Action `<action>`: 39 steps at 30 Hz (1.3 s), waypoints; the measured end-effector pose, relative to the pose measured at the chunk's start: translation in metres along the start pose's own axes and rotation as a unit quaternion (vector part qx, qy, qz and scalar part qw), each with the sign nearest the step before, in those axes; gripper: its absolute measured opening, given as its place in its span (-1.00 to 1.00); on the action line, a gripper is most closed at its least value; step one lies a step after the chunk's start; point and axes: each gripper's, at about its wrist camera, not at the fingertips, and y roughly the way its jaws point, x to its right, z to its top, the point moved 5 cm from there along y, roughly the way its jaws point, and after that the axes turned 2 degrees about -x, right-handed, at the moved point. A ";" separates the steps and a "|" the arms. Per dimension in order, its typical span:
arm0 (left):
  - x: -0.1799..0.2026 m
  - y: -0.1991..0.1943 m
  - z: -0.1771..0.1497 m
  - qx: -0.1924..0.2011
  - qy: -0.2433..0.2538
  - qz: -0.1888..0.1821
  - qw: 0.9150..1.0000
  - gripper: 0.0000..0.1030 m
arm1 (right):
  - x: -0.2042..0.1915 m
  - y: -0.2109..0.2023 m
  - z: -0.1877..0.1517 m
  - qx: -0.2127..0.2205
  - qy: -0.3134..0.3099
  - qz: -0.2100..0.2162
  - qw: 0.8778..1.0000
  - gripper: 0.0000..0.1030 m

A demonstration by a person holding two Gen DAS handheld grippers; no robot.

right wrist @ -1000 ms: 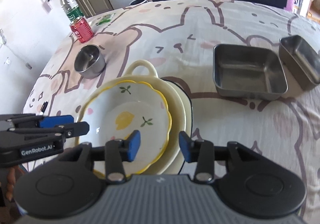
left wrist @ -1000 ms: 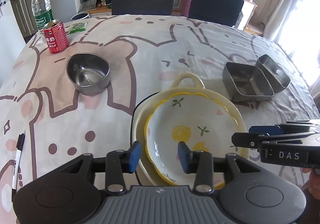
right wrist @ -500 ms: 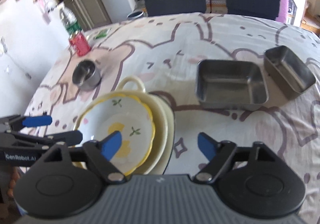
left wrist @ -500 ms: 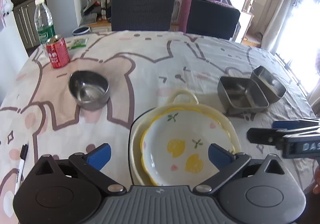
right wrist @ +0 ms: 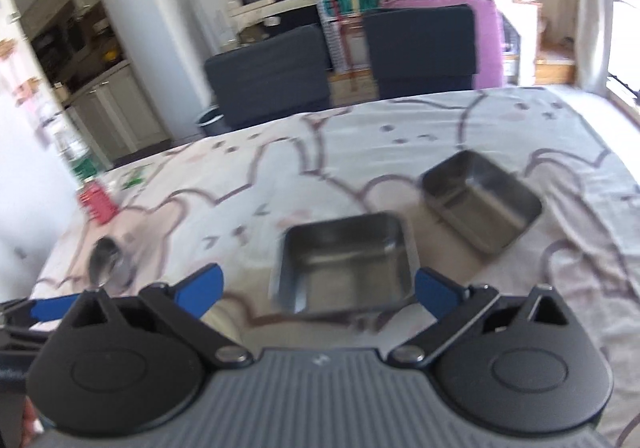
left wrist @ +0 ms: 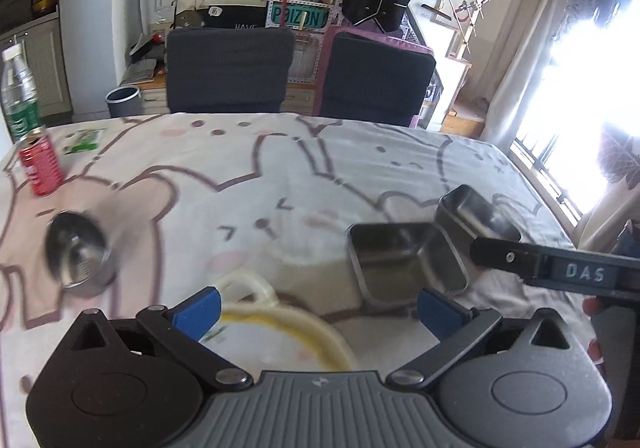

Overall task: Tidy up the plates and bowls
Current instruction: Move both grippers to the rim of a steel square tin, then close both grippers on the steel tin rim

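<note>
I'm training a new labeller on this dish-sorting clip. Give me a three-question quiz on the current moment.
1. True or false: the left tongs are shut on the yellow-rimmed dish.
2. How many square steel trays are on the tablecloth?
3. Which item stands nearest the red can: A) water bottle, B) round steel bowl, C) near square steel tray?

Key: 1 false, both the left and right tongs are open and empty. 2 two, the far square steel tray being the second. 3 A.

two square tins side by side, round bowl far left.
</note>
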 end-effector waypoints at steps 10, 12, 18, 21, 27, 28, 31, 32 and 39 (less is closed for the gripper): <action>0.016 0.077 0.020 -0.047 -0.058 -0.027 0.997 0.18 | 0.063 0.045 0.025 -0.039 0.052 -0.006 0.998 0.29; 0.015 0.092 0.021 -0.057 -0.071 -0.033 0.995 0.10 | 0.066 0.057 0.023 -0.055 0.053 -0.007 0.997 -0.04; 0.019 0.128 0.020 -0.085 -0.086 -0.037 0.992 -0.10 | 0.072 0.090 0.021 -0.082 0.041 -0.018 0.996 -0.24; 0.023 0.143 0.016 -0.100 -0.087 -0.038 0.990 -0.27 | 0.069 0.099 0.020 -0.089 0.028 -0.012 0.996 -0.29; 0.022 0.153 0.013 -0.113 -0.085 -0.020 0.990 -0.75 | 0.061 0.119 0.019 -0.105 -0.004 -0.020 0.994 -0.66; 0.021 0.153 0.014 -0.114 -0.087 -0.019 0.990 -0.85 | 0.060 0.119 0.019 -0.106 -0.009 -0.023 0.994 -0.70; 0.020 0.149 0.015 -0.111 -0.084 -0.018 0.990 -0.91 | 0.061 0.118 0.019 -0.106 -0.017 -0.030 0.994 -0.82; 0.022 0.147 0.016 -0.110 -0.078 -0.019 0.991 -0.91 | 0.061 0.117 0.019 -0.106 -0.017 -0.029 0.994 -0.85; 0.047 0.125 0.011 -0.109 -0.026 -0.032 0.993 -0.90 | 0.068 0.084 0.022 -0.090 -0.016 -0.031 0.995 -0.86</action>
